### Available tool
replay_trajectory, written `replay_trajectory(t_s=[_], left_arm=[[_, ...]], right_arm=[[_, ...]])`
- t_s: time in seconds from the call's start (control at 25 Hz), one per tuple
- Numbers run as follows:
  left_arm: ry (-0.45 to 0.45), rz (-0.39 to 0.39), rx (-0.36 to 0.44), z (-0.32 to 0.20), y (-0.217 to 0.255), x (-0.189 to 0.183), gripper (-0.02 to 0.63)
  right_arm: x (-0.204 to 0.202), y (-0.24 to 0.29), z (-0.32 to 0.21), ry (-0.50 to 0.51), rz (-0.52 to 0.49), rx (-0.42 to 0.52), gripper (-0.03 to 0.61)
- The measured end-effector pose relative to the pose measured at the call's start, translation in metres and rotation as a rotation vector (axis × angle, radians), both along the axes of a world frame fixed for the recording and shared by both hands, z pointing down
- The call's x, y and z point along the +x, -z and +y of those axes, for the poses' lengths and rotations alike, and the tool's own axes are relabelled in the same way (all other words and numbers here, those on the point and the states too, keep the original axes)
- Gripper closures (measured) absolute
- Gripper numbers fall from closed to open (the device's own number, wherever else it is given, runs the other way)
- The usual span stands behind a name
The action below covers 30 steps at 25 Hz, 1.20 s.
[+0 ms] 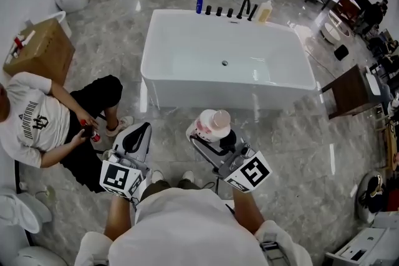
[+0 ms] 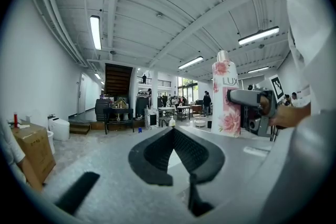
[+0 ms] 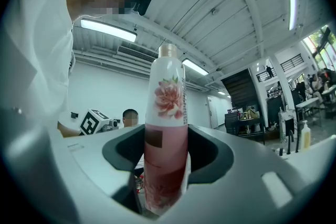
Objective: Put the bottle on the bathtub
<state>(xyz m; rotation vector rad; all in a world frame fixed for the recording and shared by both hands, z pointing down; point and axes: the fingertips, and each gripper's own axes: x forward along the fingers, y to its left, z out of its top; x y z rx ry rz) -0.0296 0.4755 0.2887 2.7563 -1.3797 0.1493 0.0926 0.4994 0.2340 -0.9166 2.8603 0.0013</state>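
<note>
My right gripper (image 1: 216, 136) is shut on a pink and white bottle (image 1: 212, 124) with a flower print, held upright in the air in front of me. In the right gripper view the bottle (image 3: 168, 128) stands clamped between the dark jaws. The white bathtub (image 1: 187, 81) lies ahead on the marble floor, its near rim a short way beyond the bottle. My left gripper (image 1: 141, 129) hangs to the left of the bottle, shut with nothing in it (image 2: 172, 132). From the left gripper view the bottle (image 2: 224, 99) shows at the right.
A blue bottle (image 1: 199, 4), a black faucet (image 1: 245, 8) and a yellowish bottle (image 1: 265, 11) stand along the tub's far rim. A person (image 1: 43, 124) sits on the floor at left by a cardboard box (image 1: 37, 47). A dark wooden stand (image 1: 349, 91) is right of the tub.
</note>
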Motion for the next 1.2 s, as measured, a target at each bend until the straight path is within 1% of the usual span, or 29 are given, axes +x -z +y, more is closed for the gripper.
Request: replay_trajectory(t_s=[0.32, 0.52, 0.76, 0.88, 1.0, 1.2], left_arm=[[0.007, -0.007, -0.027, -0.012, -0.012, 0.026, 0.607], [0.023, -0.022, -0.027, -0.018, -0.011, 0.03, 0.607], [0.023, -0.014, -0.011, -0.043, -0.014, 0.044, 0.607], [0.022, -0.009, -0.006, -0.06, -0.013, 0.046, 0.607], [-0.003, -0.012, 0.006, -0.085, -0.011, 0.049, 0.607], [-0.033, 0.008, 0.019, -0.147, -0.019, 0.036, 0.607]], right_arm=[[0.045, -0.017, -0.012, -0.039, -0.013, -0.02, 0.331], [0.055, -0.017, -0.022, -0.024, -0.058, -0.032, 0.332], [0.069, -0.021, -0.044, -0.027, -0.053, -0.019, 0.332], [0.071, -0.018, -0.059, -0.03, -0.056, -0.008, 0.333], [0.075, -0.014, -0.079, -0.055, -0.076, 0.002, 0.333], [0.064, -0.024, -0.131, -0.099, -0.071, -0.007, 0.332]])
